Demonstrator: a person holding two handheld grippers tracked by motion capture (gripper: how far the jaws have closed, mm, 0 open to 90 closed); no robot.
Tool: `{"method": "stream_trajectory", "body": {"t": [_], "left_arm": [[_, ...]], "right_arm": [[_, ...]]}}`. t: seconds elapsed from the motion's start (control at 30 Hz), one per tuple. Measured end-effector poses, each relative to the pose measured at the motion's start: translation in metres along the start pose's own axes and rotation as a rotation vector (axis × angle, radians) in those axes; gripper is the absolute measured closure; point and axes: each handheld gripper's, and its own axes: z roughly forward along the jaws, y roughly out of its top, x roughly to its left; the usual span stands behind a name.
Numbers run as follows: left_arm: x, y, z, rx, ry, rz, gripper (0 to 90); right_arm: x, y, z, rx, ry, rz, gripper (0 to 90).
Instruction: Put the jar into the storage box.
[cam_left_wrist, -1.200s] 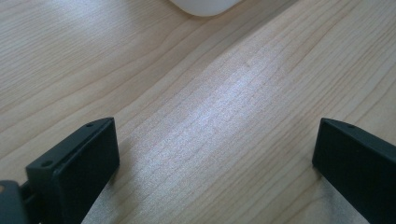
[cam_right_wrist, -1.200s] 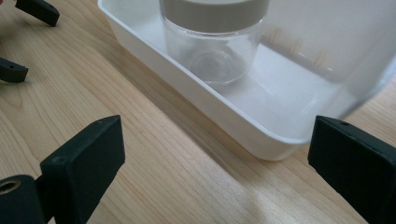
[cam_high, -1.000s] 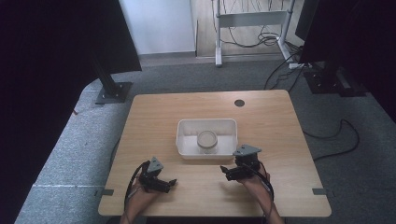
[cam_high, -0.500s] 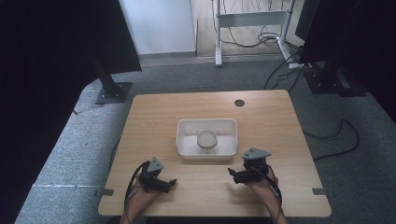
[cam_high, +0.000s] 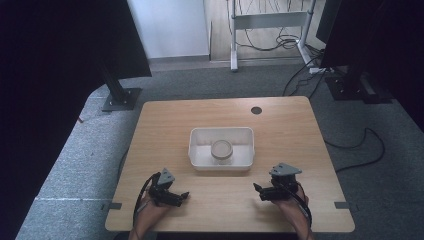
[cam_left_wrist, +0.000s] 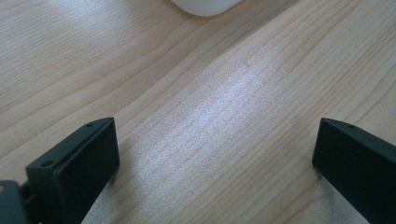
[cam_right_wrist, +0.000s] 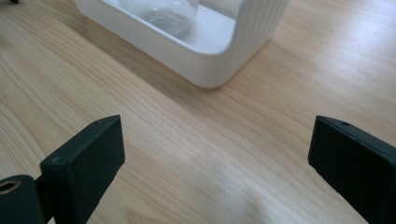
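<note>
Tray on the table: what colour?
White tray, plain; clearest in the right gripper view.

White ribbed tray (cam_high: 200, 150); clear glassy jar (cam_high: 221, 150); pale wood-grain table (cam_high: 280, 125); black claws.

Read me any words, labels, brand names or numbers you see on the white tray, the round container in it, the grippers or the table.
There is none to read: the white tray, the round container, the left gripper, the right gripper and the wooden table all show plain surfaces without lettering.
</note>
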Motion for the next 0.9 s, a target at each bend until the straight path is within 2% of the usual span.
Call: {"method": "stream_trajectory", "body": {"t": [0.5,0.9], "left_arm": [[0.000,0.000,0.000,0.000,0.002,-0.003,0.3],[0.000,0.000,0.000,0.000,0.002,-0.003,0.3]], "right_arm": [[-0.016,-0.042,-0.018,0.033,-0.055,0.088,3.4],[-0.018,-0.063,-0.023,0.072,-0.081,0.113,3.5]]}}
